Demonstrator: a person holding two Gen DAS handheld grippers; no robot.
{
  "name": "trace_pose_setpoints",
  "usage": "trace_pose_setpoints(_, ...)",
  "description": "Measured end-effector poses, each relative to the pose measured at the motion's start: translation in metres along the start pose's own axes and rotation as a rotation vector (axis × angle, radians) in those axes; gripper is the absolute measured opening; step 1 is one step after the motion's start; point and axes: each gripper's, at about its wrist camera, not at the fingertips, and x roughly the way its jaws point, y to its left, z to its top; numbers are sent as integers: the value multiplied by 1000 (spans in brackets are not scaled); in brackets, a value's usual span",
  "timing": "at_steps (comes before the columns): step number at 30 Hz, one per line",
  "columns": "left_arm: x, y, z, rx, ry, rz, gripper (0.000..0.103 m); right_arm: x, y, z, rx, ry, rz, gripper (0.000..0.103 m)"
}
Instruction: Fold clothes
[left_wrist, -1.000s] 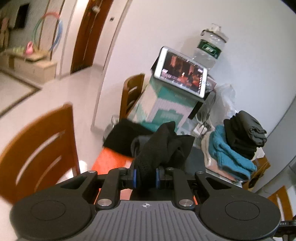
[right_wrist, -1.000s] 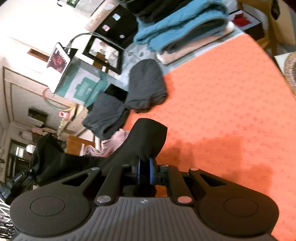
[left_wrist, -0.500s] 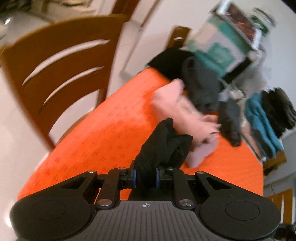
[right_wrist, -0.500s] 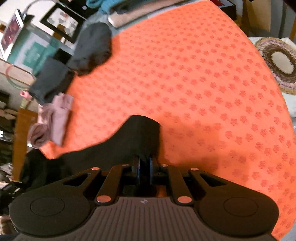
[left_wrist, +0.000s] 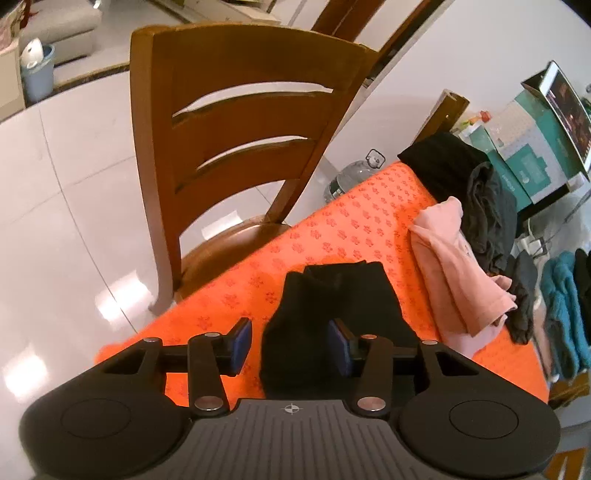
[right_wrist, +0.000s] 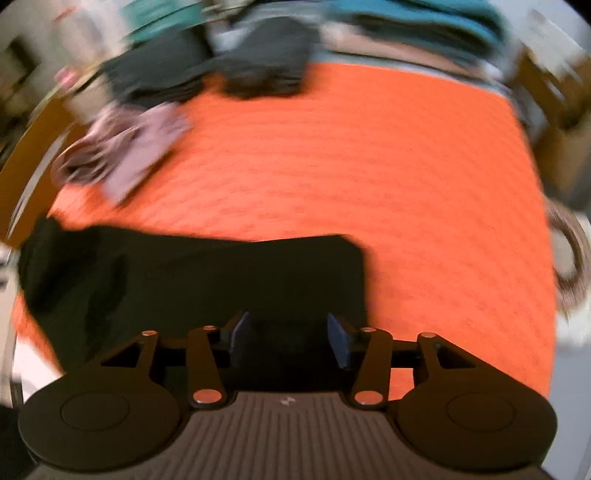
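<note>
We are looking at a worktop (left_wrist: 354, 221) covered in orange cloth with a small repeating print, standing on a pale glossy tiled floor (left_wrist: 74, 177). A wooden chair (left_wrist: 236, 122) is pushed up to its near edge, and white walls are closing the room behind.

Along the far side, a pink garment (left_wrist: 454, 266) is lying crumpled beside a dark grey heap (left_wrist: 487, 214) and a black one (left_wrist: 443, 166). Teal knits (left_wrist: 565, 306) are stacked at the right, and a teal box (left_wrist: 524, 162) is carrying a lit screen (left_wrist: 567, 107). In the right wrist view these same piles are smeared by blur at the top edge.

The black garment (right_wrist: 207, 273) is lying flat on the cloth at the near edge, spreading leftward. The left claw (left_wrist: 291, 343) is standing spread, its blue pads either side of a bunched black end (left_wrist: 332, 302) without pinching it. The right claw (right_wrist: 286, 338) is likewise spread wide over the garment, gripping nothing.

The open middle of the cloth is lying unobstructed between garment and piles.
</note>
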Motion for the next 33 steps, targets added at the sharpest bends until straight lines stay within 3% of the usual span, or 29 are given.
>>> trace_pose_setpoints(3, -5, 2, 3, 16, -3, 1, 58, 12, 44, 0, -130, 9, 48, 68)
trace_pose_setpoints(8, -4, -1, 6, 45, 12, -8, 62, 38, 112, 1, -324, 24, 114, 68)
trace_pose_setpoints(16, 2, -9, 10, 92, 46, -28, 66, 77, 170, 3, -423, 50, 148, 67)
trace_pose_setpoints(17, 2, -10, 10, 98, 51, -30, 66, 82, 174, 2, -434, 54, 144, 64)
trace_pose_setpoints(18, 3, -11, 11, 104, 55, -33, 67, 84, 176, 1, -438, 58, 139, 52)
trace_pose_setpoints(19, 4, -12, 11, 110, 59, -35, 67, 87, 177, 1, -441, 56, 124, 32)
trace_pose_setpoints(22, 7, -15, 14, 132, 67, -39, 67, 88, 174, 2, -430, 39, 92, 3)
trace_pose_setpoints(26, 11, -21, 21, 161, 68, -42, 67, 73, 158, 6, -367, -2, 67, 2)
trace_pose_setpoints(33, 24, -43, 26, 195, 74, -76, 67, 20, 80, 10, -188, -75, -41, 1)
